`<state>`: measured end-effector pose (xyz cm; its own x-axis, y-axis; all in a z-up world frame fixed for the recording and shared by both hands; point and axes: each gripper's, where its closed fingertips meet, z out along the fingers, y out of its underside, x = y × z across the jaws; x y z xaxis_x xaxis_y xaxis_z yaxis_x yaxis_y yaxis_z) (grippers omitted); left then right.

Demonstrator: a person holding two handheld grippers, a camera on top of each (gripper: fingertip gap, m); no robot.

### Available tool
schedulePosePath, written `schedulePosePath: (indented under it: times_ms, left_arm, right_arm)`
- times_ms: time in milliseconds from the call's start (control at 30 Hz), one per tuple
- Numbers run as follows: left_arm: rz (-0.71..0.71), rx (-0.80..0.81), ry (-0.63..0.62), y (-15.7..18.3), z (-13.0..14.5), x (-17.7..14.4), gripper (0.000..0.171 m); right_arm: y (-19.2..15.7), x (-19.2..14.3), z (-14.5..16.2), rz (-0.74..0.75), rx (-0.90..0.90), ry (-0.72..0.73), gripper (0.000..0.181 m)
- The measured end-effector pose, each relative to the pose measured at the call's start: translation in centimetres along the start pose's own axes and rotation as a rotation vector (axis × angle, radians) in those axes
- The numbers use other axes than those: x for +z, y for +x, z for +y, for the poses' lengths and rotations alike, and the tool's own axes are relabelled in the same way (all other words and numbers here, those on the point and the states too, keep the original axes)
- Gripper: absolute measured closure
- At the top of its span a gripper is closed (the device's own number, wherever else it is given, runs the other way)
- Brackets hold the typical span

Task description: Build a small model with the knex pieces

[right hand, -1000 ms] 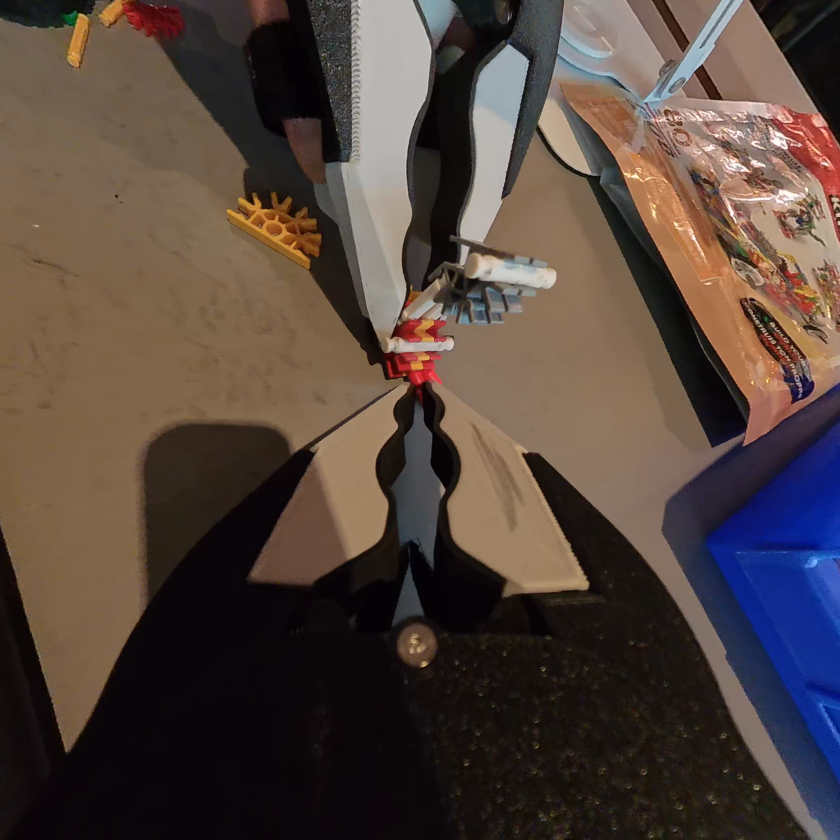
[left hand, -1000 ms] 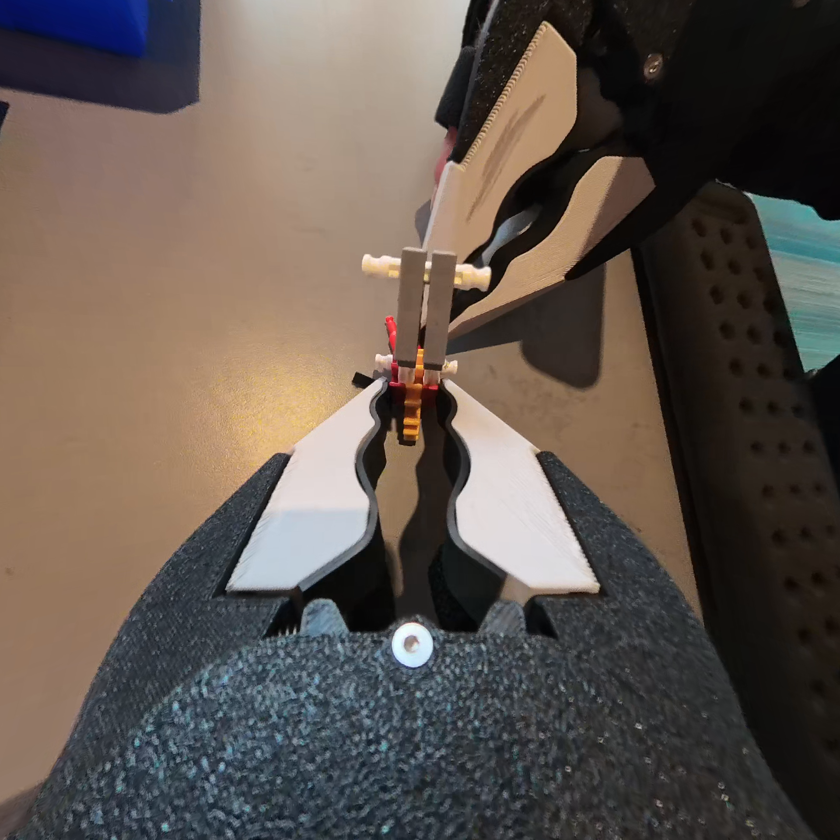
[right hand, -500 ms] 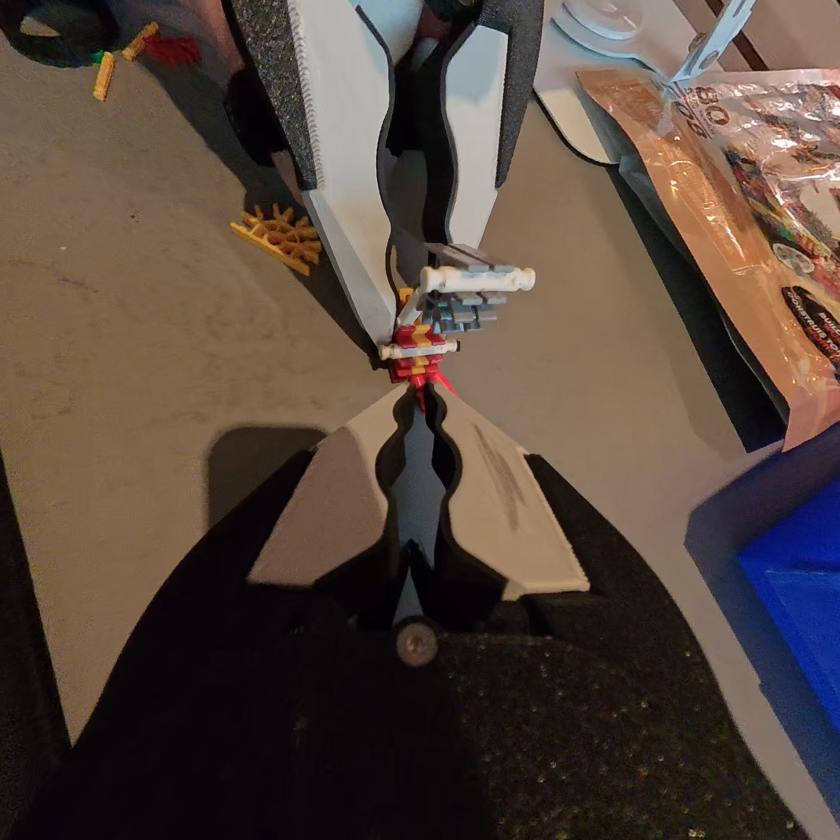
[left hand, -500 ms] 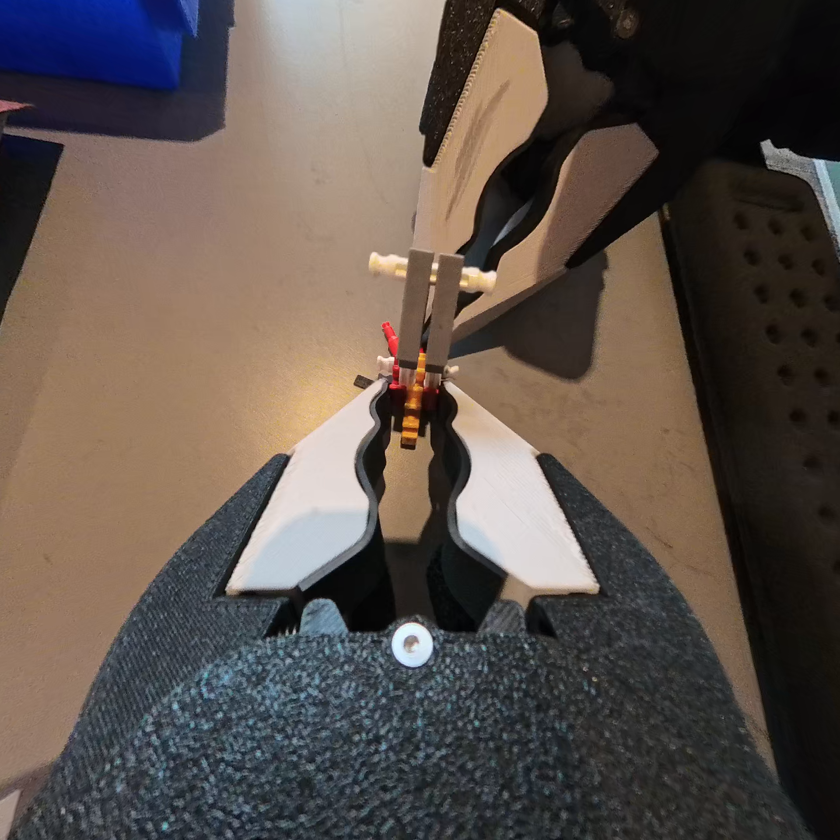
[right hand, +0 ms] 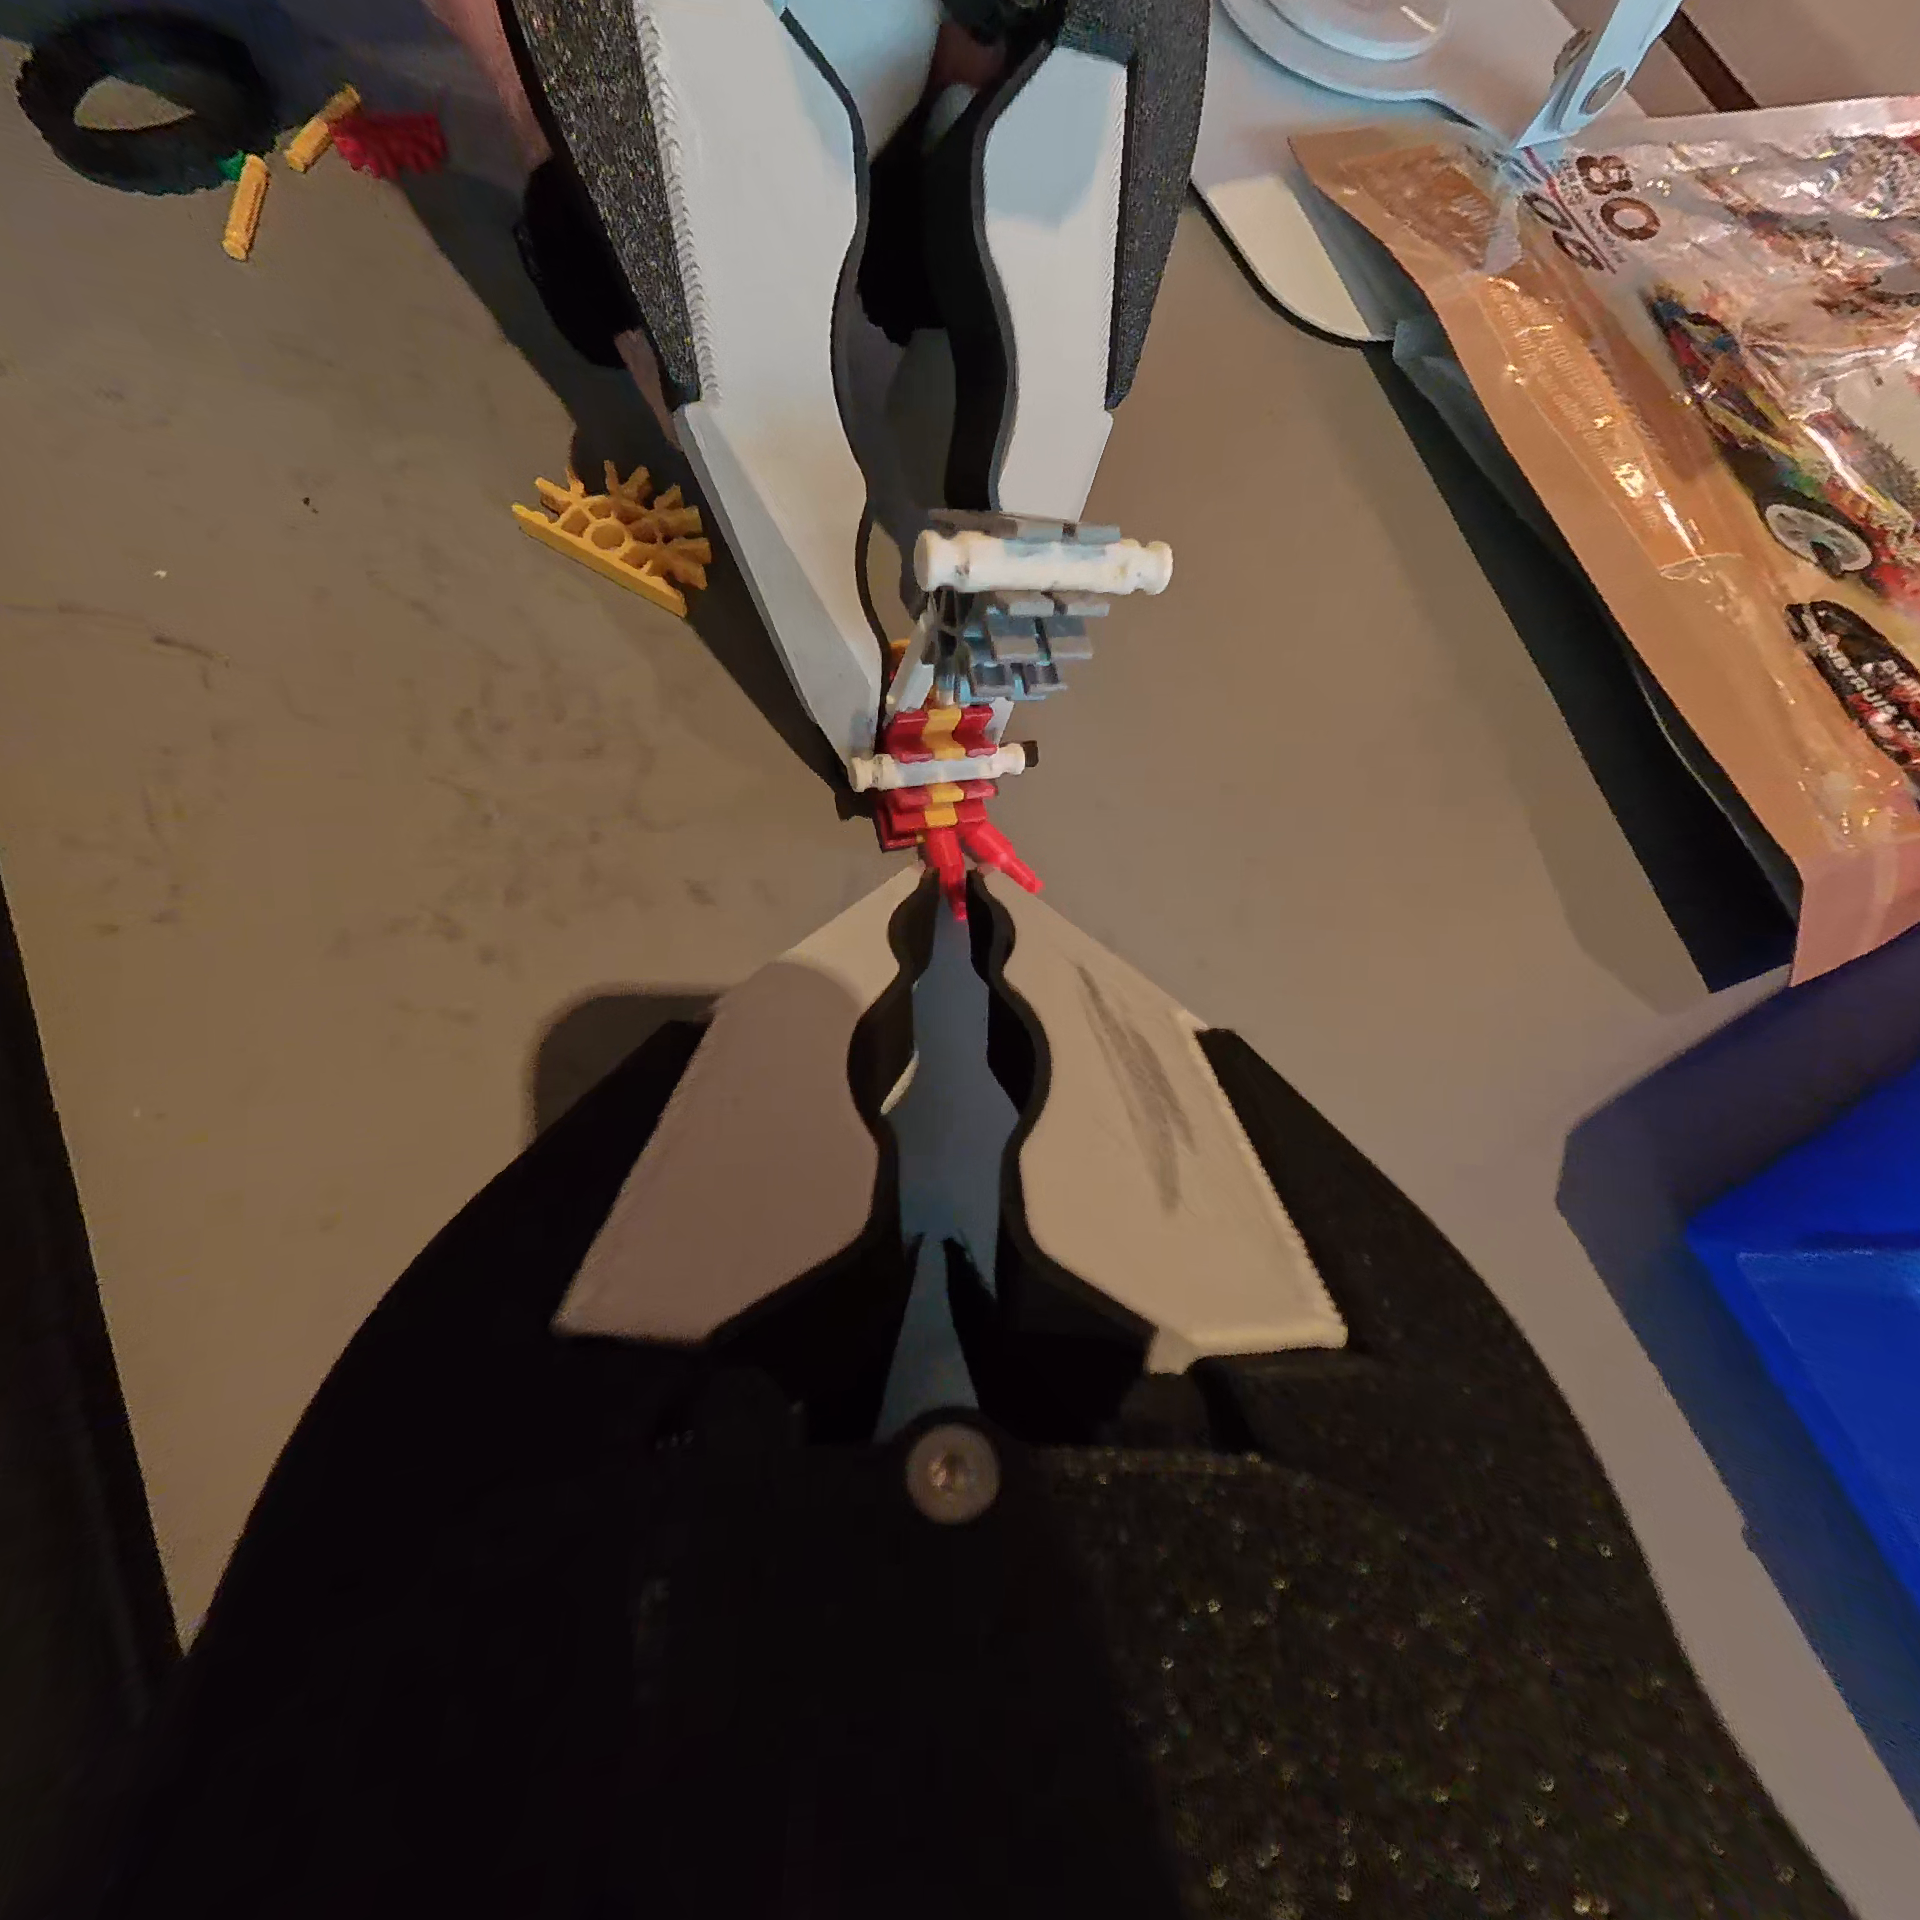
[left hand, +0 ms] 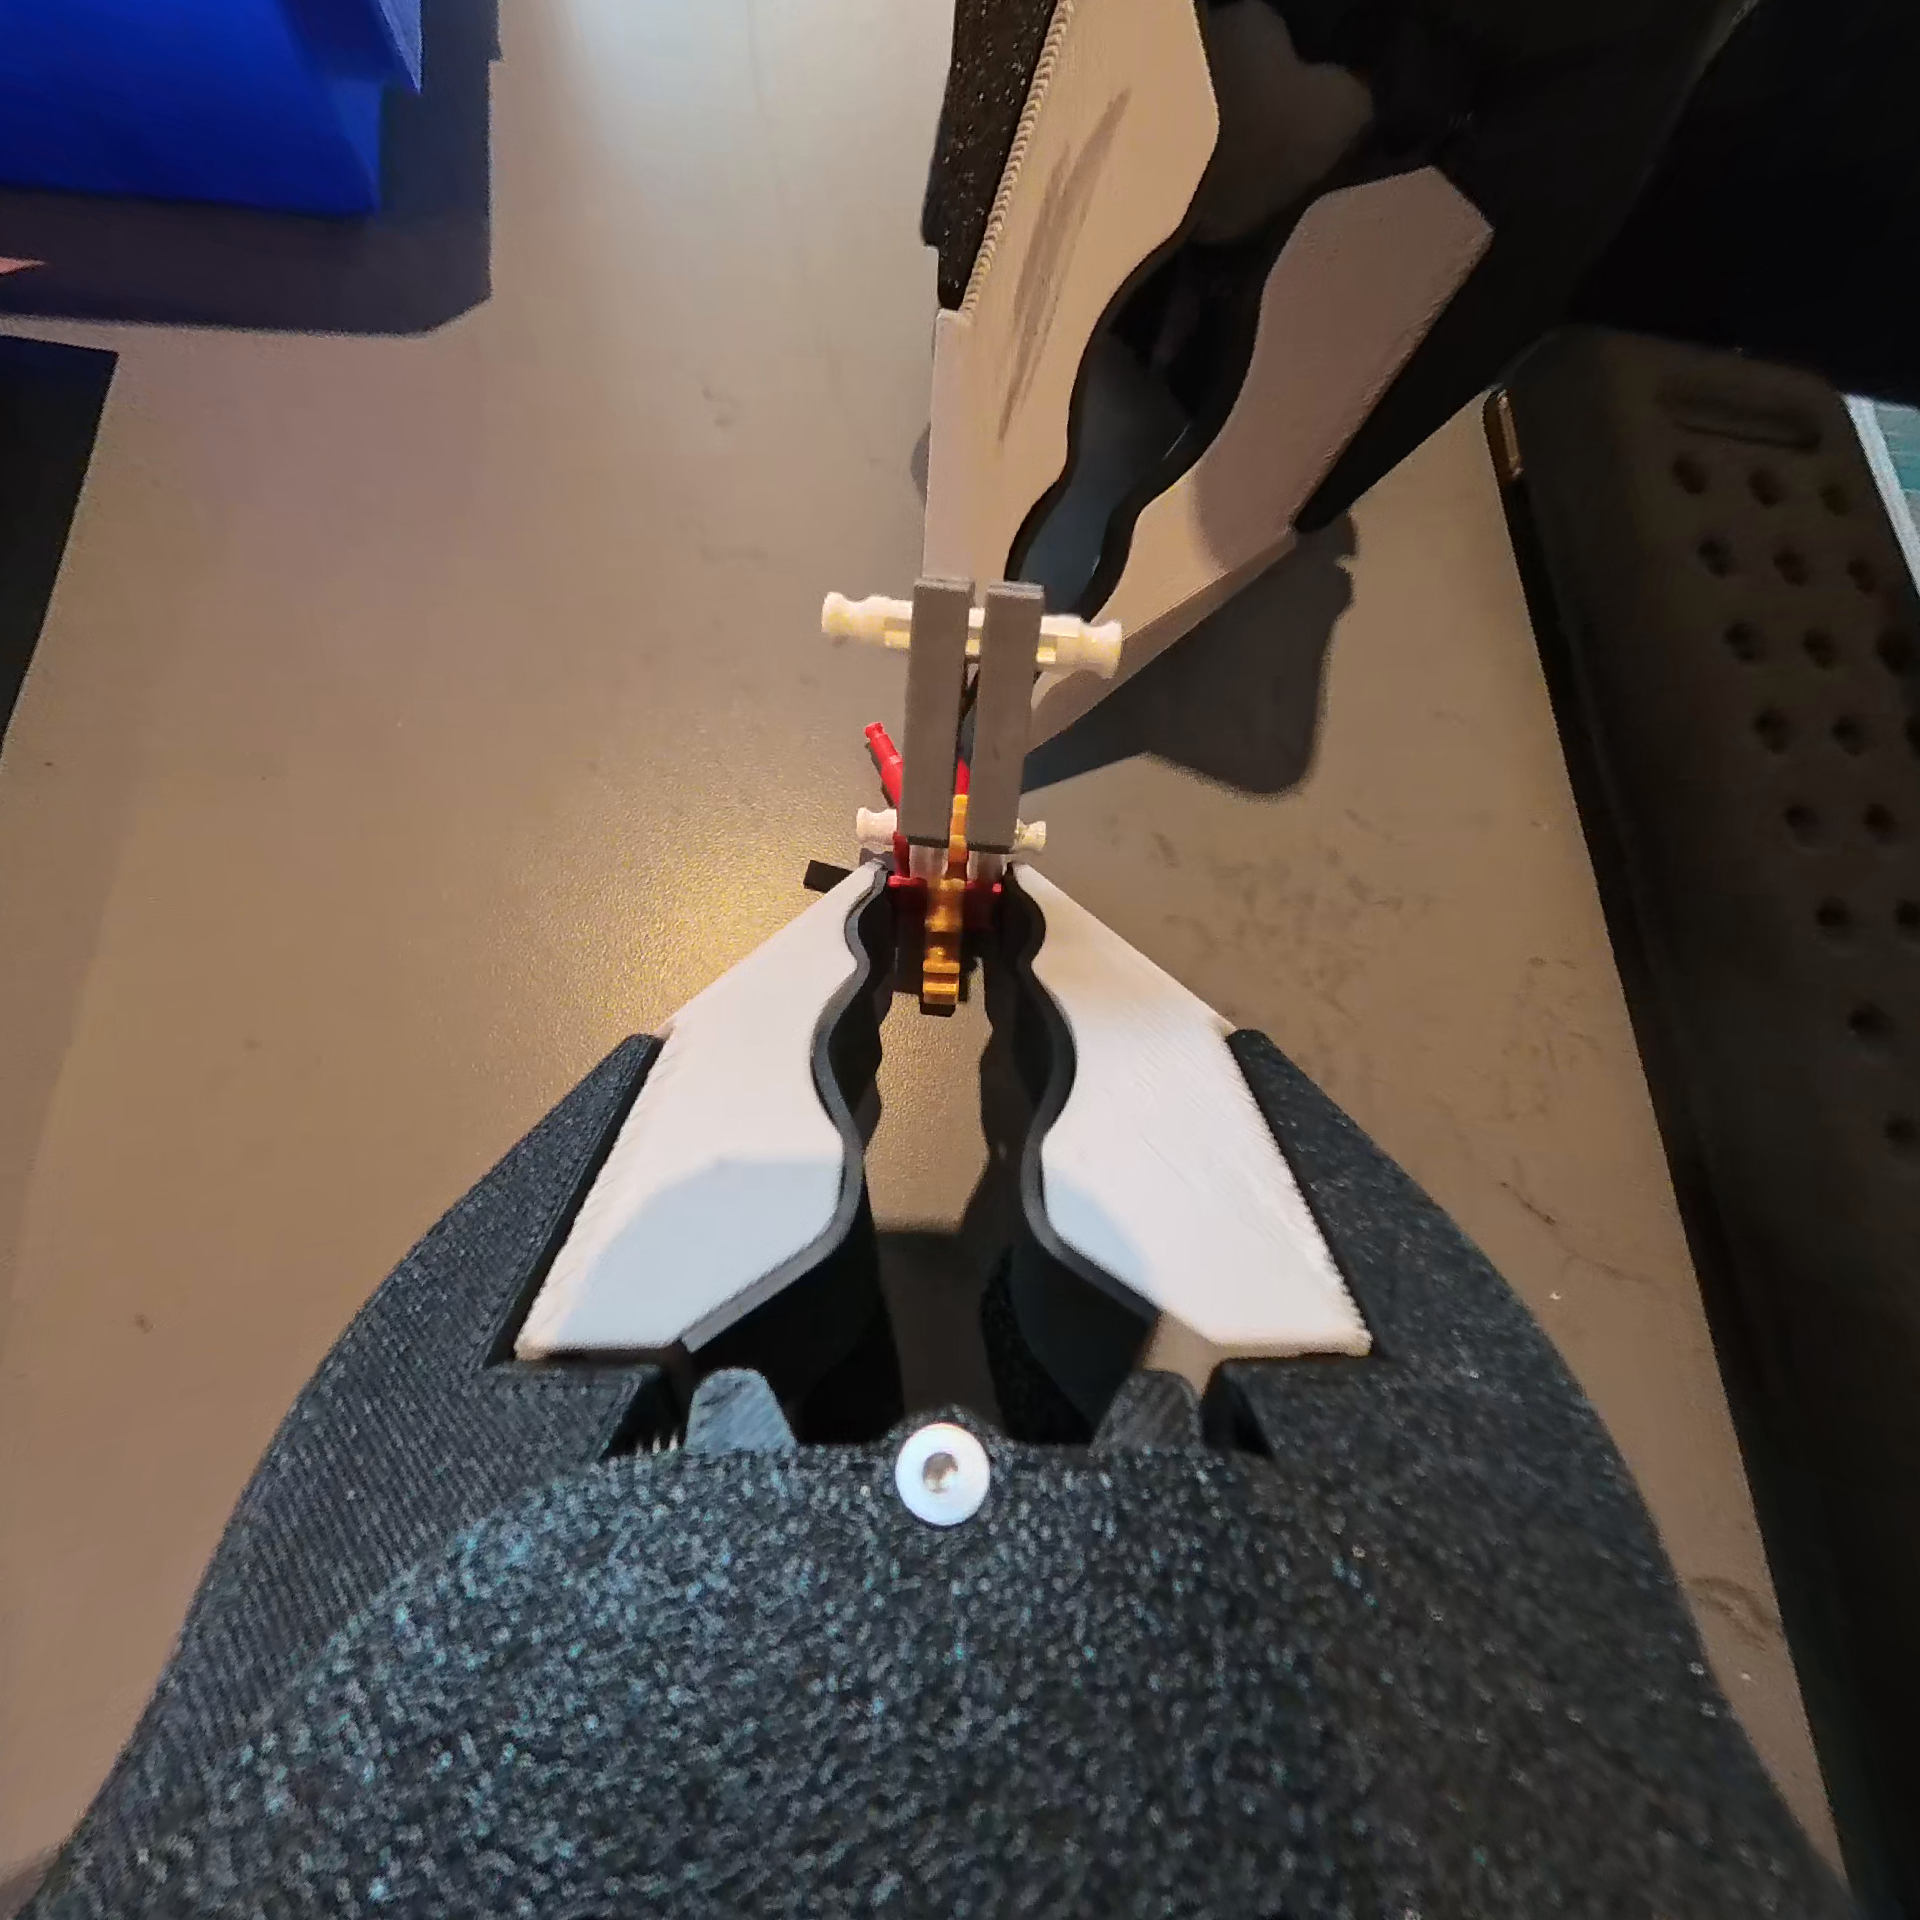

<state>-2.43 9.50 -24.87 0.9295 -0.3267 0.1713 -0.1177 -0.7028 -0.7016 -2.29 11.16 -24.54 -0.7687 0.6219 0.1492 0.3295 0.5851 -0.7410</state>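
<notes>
between the two hand-held grippers, above the beige table, hangs a small toy assembly of red and yellow plastic connectors, white rods and two grey flat pieces. compared with a second ago, the assembly sits in the same grip, but both views have shifted: the blue plastic box and the printed foil bag now lie further to the edge, and the right hand-held gripper is turned to a steeper line in the left wrist view. so the pair seems carried together, nothing has come apart.

the left hand-held gripper is closed on the red and yellow core. the right hand-held gripper is pinched on a short red rod at the opposite end, facing the left one tip to tip. a loose yellow fan-shaped connector lies on the table beside them, and a black rubber tyre lies well apart.
</notes>
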Motion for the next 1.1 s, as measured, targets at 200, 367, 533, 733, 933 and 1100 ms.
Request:
schedulePosePath:
  times_ms: [200,367,533,733,933,1100]
  left_arm:
    - [0.003,0.001,0.001,0.04,-0.02,0.00,0.155]
    - [0.003,0.003,0.000,0.05,-0.02,0.01,0.155]
    - [-0.004,0.007,0.001,0.04,-0.04,0.03,0.155]
    - [-0.019,0.020,0.002,-0.03,-0.12,0.08,0.156]
    - [-0.030,0.029,0.003,-0.19,-0.26,0.17,0.157]
    - [-0.030,0.034,0.004,-0.32,-0.38,0.24,0.157]
  right_arm:
    - [0.29,-0.45,0.46,-0.002,0.020,-0.003,0.176]
    - [0.07,-0.12,0.82,-0.014,0.002,-0.032,0.179]
    - [-0.02,0.00,0.73,-0.035,0.009,-0.031,0.181]
    - [-0.09,0.05,0.67,-0.035,-0.004,-0.028,0.181]
    - [-0.09,0.08,0.60,-0.039,-0.007,-0.026,0.181]
    - [-0.08,0.12,0.56,-0.038,-0.012,-0.024,0.181]
